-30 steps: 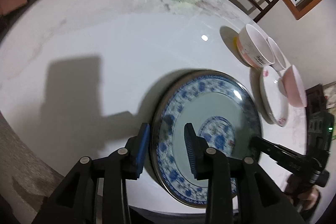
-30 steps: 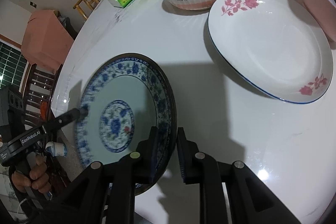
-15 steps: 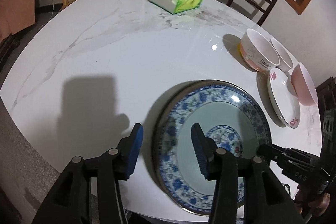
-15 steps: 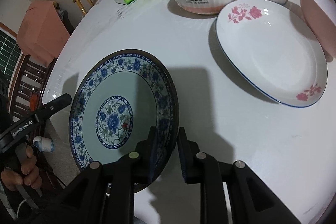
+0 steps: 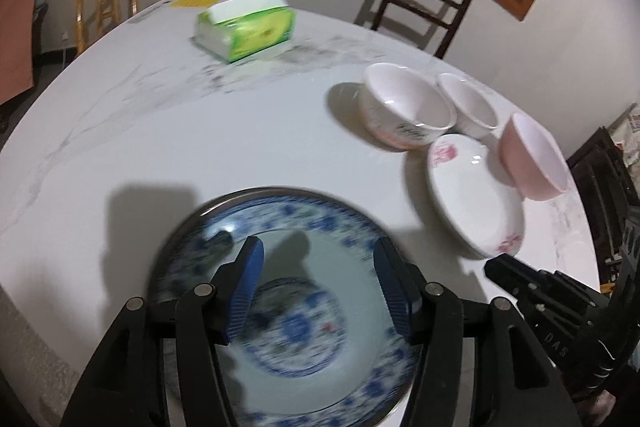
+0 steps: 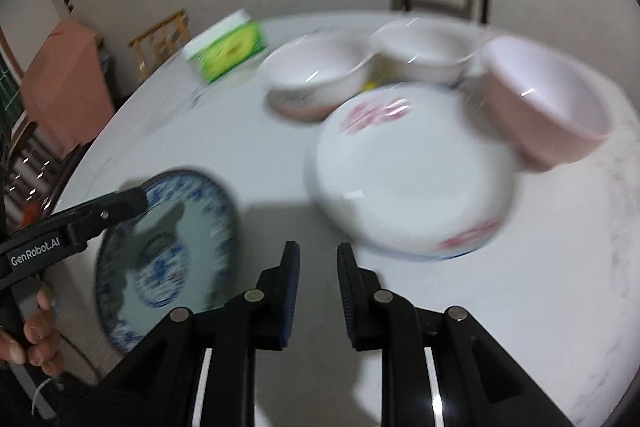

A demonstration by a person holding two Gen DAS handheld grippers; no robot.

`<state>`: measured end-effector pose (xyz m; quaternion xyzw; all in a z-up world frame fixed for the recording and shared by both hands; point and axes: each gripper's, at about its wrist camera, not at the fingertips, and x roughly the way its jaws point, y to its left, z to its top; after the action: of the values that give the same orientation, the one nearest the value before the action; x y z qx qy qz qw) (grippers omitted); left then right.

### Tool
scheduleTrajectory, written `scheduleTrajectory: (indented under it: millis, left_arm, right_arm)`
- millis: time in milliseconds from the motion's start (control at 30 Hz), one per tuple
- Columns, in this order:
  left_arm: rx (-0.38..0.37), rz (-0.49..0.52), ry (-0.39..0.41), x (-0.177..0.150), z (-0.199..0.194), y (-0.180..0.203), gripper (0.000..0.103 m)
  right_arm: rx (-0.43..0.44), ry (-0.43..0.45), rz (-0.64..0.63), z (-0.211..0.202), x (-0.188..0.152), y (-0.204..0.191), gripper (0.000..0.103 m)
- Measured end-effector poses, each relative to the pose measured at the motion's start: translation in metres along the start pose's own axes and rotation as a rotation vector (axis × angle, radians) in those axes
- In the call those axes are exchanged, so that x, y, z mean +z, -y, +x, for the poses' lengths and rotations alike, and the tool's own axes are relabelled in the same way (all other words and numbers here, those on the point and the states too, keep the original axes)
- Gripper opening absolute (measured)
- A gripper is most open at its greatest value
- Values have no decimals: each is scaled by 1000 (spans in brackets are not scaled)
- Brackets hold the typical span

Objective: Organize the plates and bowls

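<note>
Blue plate (image 5: 304, 355) (near table (image 5: 200, 131) edge)

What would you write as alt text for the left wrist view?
The open left gripper hovers over a blue-patterned plate at the near edge of a white marble table. Beyond it to the right stand three bowls around a white rose plate, with a green tissue pack farther back.

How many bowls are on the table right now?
3, grouped at the table's far right: a white bowl with lettering nearest the tissue pack, a second white bowl beside it, and a pink bowl tilted against the rose plate. None appear hidden.
</note>
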<state>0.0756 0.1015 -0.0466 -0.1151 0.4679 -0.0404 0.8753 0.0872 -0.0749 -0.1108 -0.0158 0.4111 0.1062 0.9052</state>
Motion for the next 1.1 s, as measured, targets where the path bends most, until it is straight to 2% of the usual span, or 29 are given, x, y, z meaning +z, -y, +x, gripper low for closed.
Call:
scheduleTrajectory:
  millis: [100,233,400,533,767,1100]
  left_arm:
    - [-27,25,18,3,7,21,54]
    - [-65,54,51,8,17,44,54]
    - [-153,18,-15,19,43,62,54]
    - [-163,26,-46,27,63,76,54]
    - [-206,-18,-141,38,99,84,51]
    - [-235,-25,-191,47,124,90,42]
  right_arm:
    - [-50,79,1,-14,-1,27,21]
    - [-61,105,26,-20,2,70,22]
    - [-40,92,81,-15,8,108,23]
    - [-9,76,136,-4,16,132,23]
    - [35,50,189,22,31,152,23]
    - [159,25,262,50,39,168,23]
